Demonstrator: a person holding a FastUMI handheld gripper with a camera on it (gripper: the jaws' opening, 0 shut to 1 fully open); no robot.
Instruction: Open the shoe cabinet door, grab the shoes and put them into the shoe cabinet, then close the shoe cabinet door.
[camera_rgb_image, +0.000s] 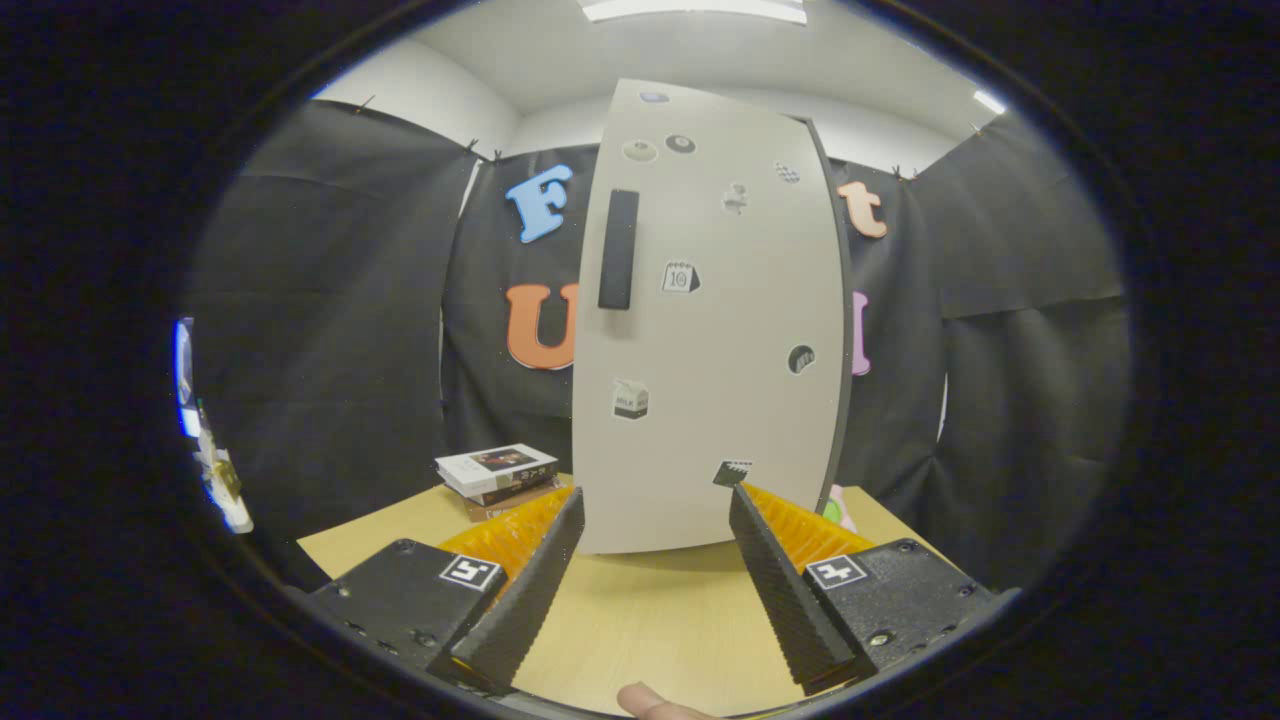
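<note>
So from my claw (655, 505) cam: both fingers are spread wide apart with nothing between them, just hanging over the wooden bench (640, 620). Straight ahead, just past the fingertips, stands the shoe cabinet (710, 330), a tall pale thing with its door (715, 420) shut as far as I can tell. There's a dark vertical bar handle (618, 249) up on the left side of the door, and that's clearly where I'd grab: it's narrow and rigid, so the claw should close around it fine, though smooth plastic or metal could slip if I pull at an angle. My guess is the door is a light stiff panel that swings on hinges at the right edge, so the pull should follow an arc, not go straight back. It's dotted with little stickers, which don't matter for the grip. Can't spot the shoes from here. To the left of the cabinet a small stack of books (497, 473) sits on the bench, well out of the way. Bench top looks flat and smooth, black cloth hangs all round the booth, ceiling light overhead. A fingertip (655, 702) of mine pokes in at the bottom.
</note>
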